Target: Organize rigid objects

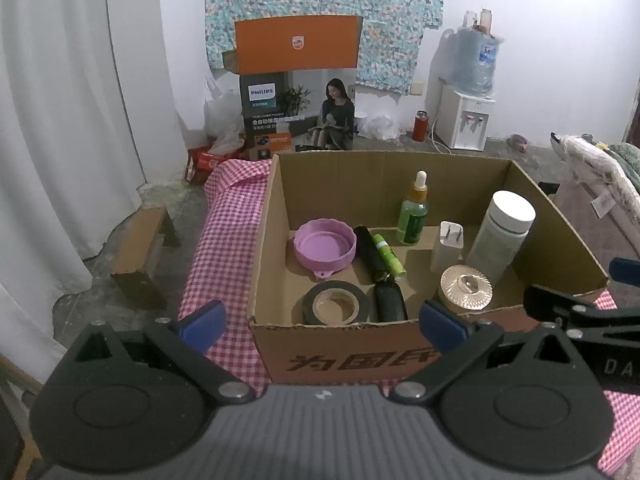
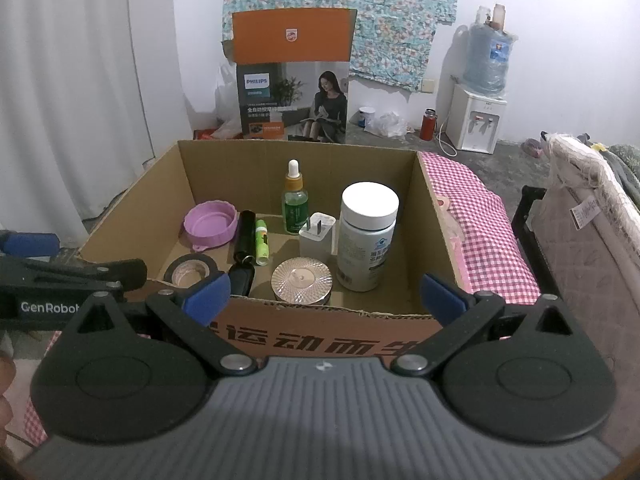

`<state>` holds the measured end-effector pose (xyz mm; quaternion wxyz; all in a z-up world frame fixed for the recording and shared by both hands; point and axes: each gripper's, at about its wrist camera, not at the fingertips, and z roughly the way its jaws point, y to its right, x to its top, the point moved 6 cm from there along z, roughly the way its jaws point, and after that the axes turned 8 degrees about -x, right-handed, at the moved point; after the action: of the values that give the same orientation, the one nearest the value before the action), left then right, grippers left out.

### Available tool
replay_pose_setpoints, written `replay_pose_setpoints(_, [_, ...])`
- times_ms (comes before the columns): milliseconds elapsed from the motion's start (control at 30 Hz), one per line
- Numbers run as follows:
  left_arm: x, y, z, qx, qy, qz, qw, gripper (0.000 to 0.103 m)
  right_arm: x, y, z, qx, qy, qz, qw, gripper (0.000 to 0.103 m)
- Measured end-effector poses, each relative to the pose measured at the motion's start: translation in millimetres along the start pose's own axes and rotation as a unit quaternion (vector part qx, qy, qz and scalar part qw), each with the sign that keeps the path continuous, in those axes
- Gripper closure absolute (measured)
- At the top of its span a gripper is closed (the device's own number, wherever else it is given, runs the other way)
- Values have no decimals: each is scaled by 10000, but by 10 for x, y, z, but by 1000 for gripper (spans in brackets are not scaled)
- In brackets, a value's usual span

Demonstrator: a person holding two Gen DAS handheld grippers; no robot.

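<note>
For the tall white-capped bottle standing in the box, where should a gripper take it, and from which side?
Grip the white-capped bottle across its round body just under the cap, coming down from above. It stands upright, taller than its neighbours. The white charger sits close on its left and the faceted round lid in front, so a low sideways approach looks cramped. The right gripper, open, is nearer.

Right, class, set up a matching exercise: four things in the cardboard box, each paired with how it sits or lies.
Things
1. dropper bottle
2. tape roll
3. black flashlight
4. pink silicone cup

States
A. lying flat, hole facing up
B. lying on its side, beside the green tube
C. standing upright near the back wall
D. collapsed, open side up, back left

Pairs: 1-C, 2-A, 3-B, 4-D
</note>
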<state>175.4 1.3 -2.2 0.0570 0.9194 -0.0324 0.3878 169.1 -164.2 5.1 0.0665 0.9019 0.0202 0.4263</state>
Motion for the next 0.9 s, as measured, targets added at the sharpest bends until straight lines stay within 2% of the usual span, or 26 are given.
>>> replay_pose_setpoints(900, [13, 20, 39, -8, -28, 12, 10000, 0, 11, 80, -9, 0, -27, -47, 10000, 1])
